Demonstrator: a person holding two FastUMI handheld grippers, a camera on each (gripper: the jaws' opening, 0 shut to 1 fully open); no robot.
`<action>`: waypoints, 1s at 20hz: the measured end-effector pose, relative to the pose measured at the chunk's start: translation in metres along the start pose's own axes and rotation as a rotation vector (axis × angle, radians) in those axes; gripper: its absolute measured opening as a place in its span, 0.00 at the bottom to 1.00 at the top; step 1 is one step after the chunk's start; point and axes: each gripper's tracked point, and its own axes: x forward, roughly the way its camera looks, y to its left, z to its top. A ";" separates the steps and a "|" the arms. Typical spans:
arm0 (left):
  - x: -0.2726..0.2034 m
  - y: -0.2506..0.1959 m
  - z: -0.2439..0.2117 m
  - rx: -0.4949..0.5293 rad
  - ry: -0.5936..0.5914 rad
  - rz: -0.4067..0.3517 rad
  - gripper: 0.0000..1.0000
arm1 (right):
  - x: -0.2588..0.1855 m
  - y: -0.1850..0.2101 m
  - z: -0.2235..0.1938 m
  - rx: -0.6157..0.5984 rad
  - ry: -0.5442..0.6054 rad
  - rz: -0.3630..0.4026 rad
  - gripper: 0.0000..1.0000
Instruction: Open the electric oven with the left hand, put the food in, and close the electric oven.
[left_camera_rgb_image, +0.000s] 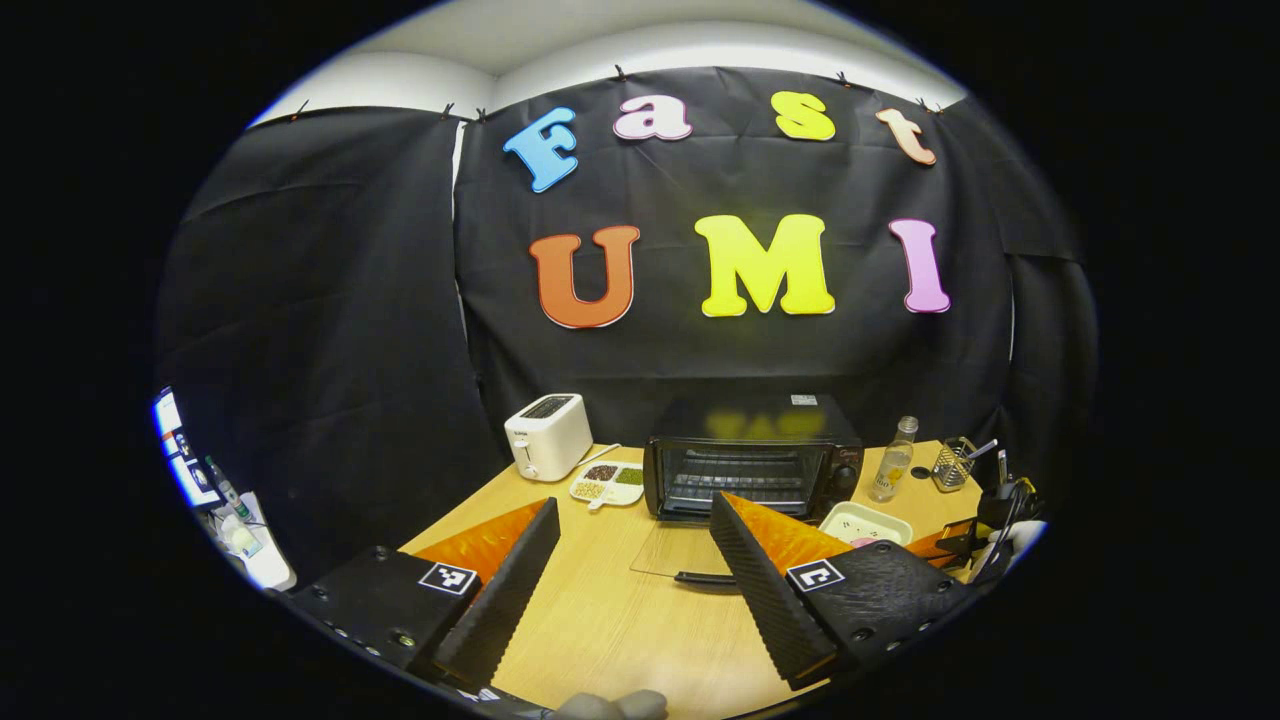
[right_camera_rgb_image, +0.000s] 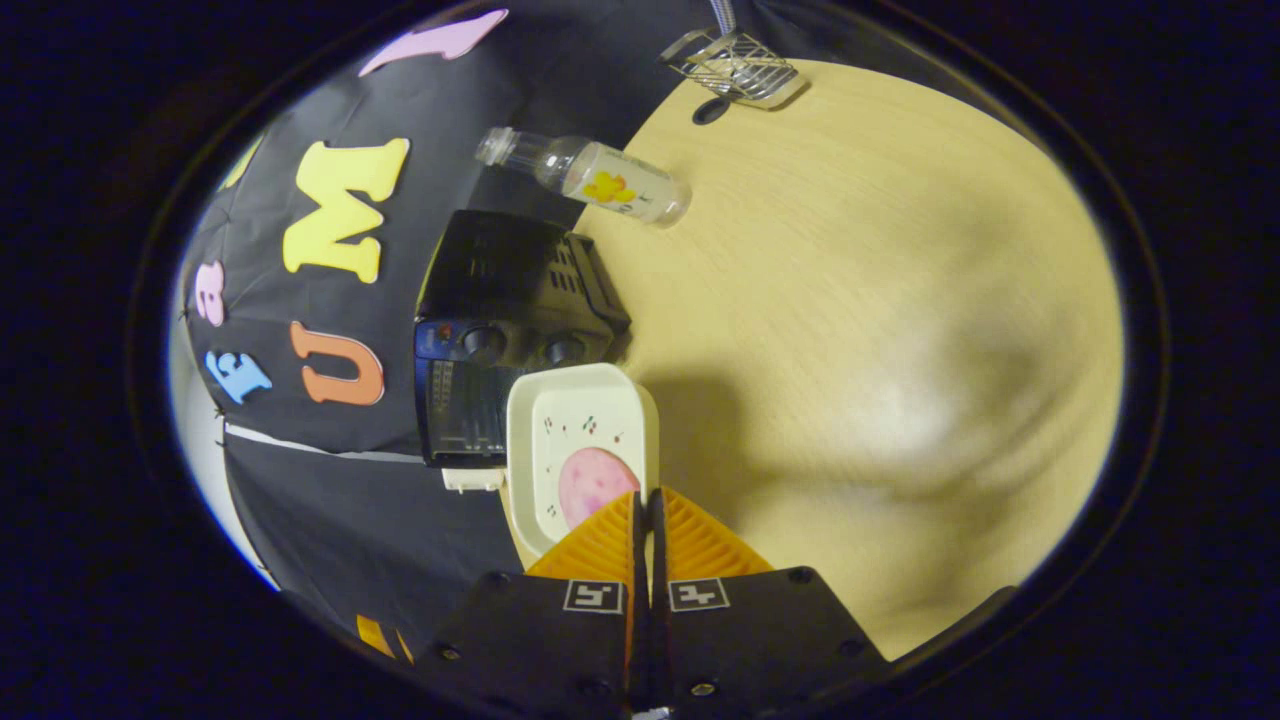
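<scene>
In the left gripper view, a white toaster (left_camera_rgb_image: 547, 435) is seen at the far left of the wooden tabletop (left_camera_rgb_image: 610, 620), with a divided snack dish (left_camera_rgb_image: 607, 484) just beside it to the right. The left gripper (left_camera_rgb_image: 628, 570) is held above the near part of the tabletop, its jaws set wide apart with nothing between them. Behind them the electric oven (left_camera_rgb_image: 752, 455) stands at the back, its glass door (left_camera_rgb_image: 680, 552) let down flat toward the viewer. Right of the oven a white tray (left_camera_rgb_image: 866, 522) can be made out, partly hidden by the right-hand finger, and farther back a clear bottle (left_camera_rgb_image: 893, 461) stands upright, with a wire basket (left_camera_rgb_image: 955, 463) beyond it.

In the right gripper view, which is strongly tilted, the oven (right_camera_rgb_image: 500, 330) is seen at the left with its knobs facing the camera. The white tray (right_camera_rgb_image: 575, 440) carrying a pink food item (right_camera_rgb_image: 595, 485) is held in front of it. The right gripper (right_camera_rgb_image: 648, 520) has its jaws closed together on the tray's near rim. The bottle (right_camera_rgb_image: 590, 178) and the wire basket (right_camera_rgb_image: 735, 65) lie toward the top.
</scene>
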 end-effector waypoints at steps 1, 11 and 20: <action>0.001 0.009 0.001 0.007 -0.004 -0.007 0.97 | 0.004 0.010 -0.009 0.012 -0.016 0.006 0.00; -0.004 0.108 -0.010 0.058 -0.021 -0.074 0.97 | 0.076 0.078 -0.105 0.233 -0.159 0.001 0.00; -0.002 0.154 -0.018 0.015 0.000 0.016 0.97 | 0.139 0.115 -0.104 0.266 -0.149 -0.012 0.04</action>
